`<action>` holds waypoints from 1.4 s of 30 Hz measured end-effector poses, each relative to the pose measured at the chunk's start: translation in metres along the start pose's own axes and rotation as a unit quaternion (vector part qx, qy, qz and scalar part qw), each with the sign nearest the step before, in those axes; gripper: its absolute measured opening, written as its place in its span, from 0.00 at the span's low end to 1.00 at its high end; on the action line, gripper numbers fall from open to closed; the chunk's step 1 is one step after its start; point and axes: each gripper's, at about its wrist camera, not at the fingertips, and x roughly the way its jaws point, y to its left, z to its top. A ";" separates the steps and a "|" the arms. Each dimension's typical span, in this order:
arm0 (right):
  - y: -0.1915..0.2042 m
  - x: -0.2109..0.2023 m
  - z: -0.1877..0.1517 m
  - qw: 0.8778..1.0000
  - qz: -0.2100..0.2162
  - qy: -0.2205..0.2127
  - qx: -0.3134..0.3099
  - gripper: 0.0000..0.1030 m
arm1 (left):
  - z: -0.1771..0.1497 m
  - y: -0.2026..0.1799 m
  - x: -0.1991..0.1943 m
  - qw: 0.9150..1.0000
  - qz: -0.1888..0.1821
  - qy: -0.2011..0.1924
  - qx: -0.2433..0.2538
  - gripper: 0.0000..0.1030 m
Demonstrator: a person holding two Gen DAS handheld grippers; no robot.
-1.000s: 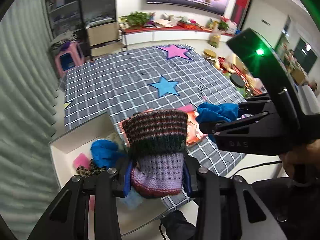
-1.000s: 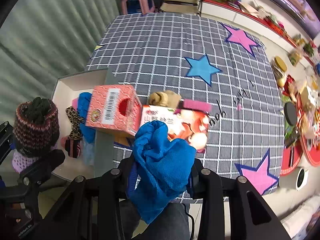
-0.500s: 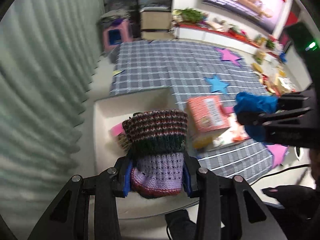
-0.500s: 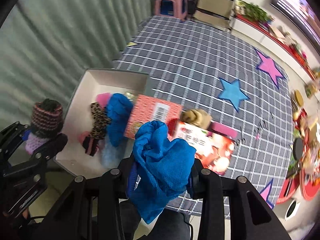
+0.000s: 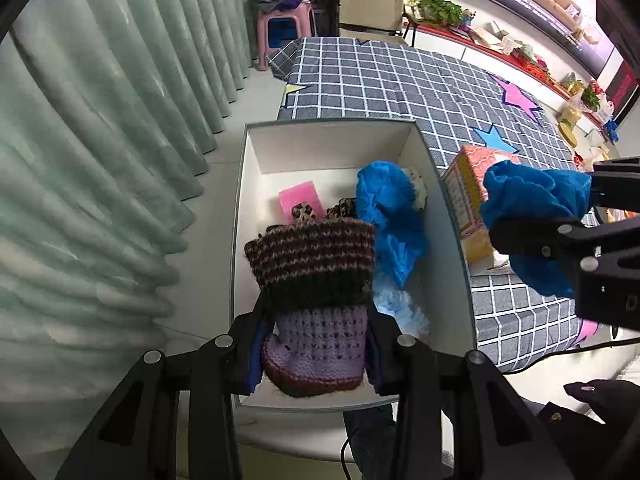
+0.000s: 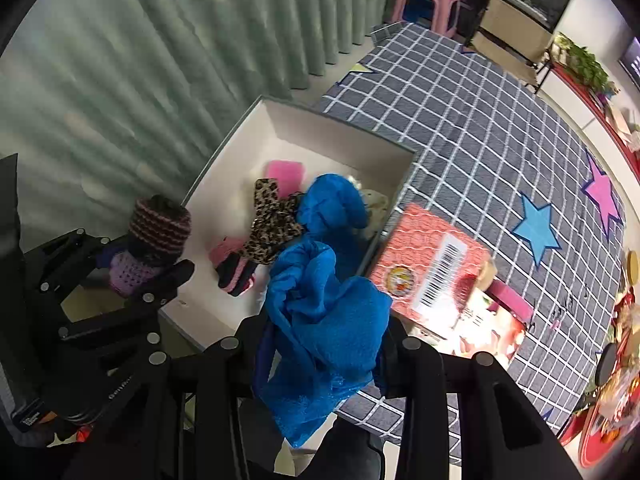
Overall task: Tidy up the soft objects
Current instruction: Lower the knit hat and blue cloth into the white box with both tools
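Left tool [image 5: 316,354], clamping a knitted hat [image 5: 312,280], now hangs over the white box [image 5: 332,124] at frame centre, ready for release, while the right tool [image 6: 320,344] grips blue cloth [image 6: 324,320].

Box [image 5: 248,184] far-left floor: bare, open from above.
Box right half: blocked by blue cloth [image 5: 390,216], leopard fabric [image 6: 272,224].
Right rim: tissue box [image 6: 430,276] abuts.

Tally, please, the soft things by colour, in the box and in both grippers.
Bright blue crumpled cloths: 2
Pale blue fluffy piece: 1
Pink foam sponge: 1
Leopard-print fabric bow: 1
Pink-and-black knit piece: 1
Cream fluffy piece: 1
Striped purple knitted hat: 1
Total: 8
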 end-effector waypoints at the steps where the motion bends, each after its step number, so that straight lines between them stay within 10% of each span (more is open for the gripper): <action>1: 0.002 0.002 0.001 1.000 0.002 0.003 -0.004 0.38 | 0.000 0.000 0.002 1.000 0.001 0.002 -0.002 0.42; 42: 0.018 0.027 0.003 0.998 0.043 0.033 -0.029 0.39 | -0.007 -0.001 0.020 0.998 -0.003 0.054 -0.011 0.42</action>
